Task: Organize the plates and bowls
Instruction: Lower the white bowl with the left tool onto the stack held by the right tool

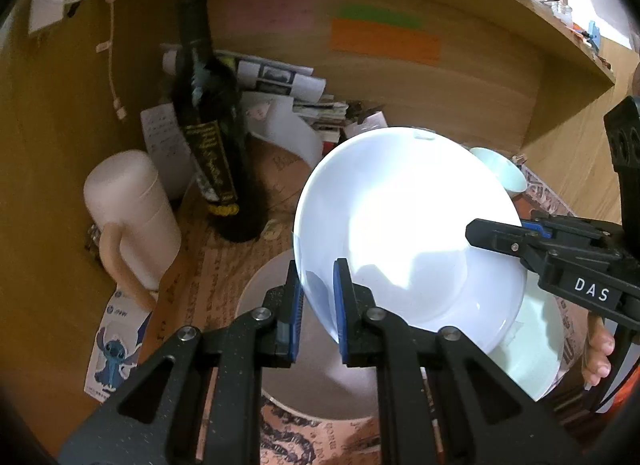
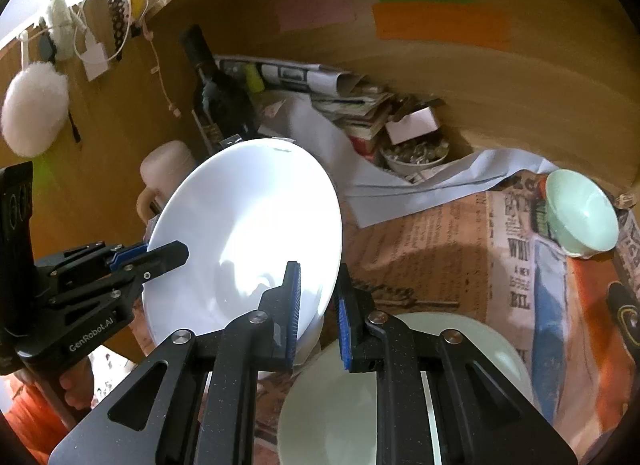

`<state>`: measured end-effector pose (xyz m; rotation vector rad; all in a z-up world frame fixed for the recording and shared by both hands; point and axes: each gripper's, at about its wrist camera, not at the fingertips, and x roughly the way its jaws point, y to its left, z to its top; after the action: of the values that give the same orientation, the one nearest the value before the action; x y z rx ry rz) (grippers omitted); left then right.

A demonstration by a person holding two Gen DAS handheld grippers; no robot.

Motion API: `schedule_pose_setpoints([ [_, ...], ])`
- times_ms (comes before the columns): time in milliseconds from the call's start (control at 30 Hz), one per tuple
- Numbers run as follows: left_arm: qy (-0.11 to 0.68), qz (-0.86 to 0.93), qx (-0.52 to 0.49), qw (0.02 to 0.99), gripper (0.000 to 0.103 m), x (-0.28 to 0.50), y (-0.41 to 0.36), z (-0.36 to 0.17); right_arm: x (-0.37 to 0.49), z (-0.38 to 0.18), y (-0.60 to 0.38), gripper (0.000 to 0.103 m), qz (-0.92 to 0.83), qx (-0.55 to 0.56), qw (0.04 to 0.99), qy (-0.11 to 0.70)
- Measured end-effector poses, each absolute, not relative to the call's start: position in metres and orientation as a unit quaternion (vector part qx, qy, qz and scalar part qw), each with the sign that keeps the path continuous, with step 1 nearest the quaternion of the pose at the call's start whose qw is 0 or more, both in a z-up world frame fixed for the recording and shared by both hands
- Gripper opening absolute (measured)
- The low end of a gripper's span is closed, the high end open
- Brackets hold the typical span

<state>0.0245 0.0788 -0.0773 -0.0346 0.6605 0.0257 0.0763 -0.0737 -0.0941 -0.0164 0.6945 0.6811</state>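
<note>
A white deep plate [image 1: 400, 225] [image 2: 248, 225] hangs tilted above the table, held from both sides. My left gripper [image 1: 318, 305] is shut on its near left rim, blue pads pressing either face. My right gripper [image 2: 318, 311] is shut on the opposite rim, and its fingertip [image 1: 480, 235] reaches over the plate's edge in the left wrist view. Under the held plate lie a pale pinkish plate [image 1: 288, 365] and a pale green plate [image 1: 536, 345] [image 2: 332, 417]. A small mint bowl [image 2: 580, 213] [image 1: 500, 169] stands further back on the right.
A dark wine bottle [image 1: 208, 137] and a pale mug [image 1: 128, 217] stand at the back left. Stacked papers [image 2: 352, 105] and a small dish of bits [image 2: 412, 157] crowd the wooden back wall. Newspaper [image 2: 440, 249] covers the table. A hand [image 1: 598, 357] holds the right gripper.
</note>
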Motion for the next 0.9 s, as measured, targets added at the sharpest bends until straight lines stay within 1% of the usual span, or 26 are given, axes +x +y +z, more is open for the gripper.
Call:
schedule_pose_setpoints([
  [433, 0.354, 0.029, -0.040, 0.934, 0.014, 0.024, 0.102, -0.099, 0.079, -0.115, -0.053, 0.015, 0.339, -0.018, 0.865, 0.370],
  [667, 0.373, 0.034, -0.041, 0.926, 0.014, 0.025, 0.106, -0.113, 0.084, -0.123, -0.046, 0.015, 0.340, -0.027, 0.857, 0.386],
  [900, 0.375, 0.046, -0.034, 0.925, 0.014, 0.025, 0.108, -0.119, 0.090, -0.131, -0.039, 0.015, 0.343, -0.032, 0.848, 0.402],
])
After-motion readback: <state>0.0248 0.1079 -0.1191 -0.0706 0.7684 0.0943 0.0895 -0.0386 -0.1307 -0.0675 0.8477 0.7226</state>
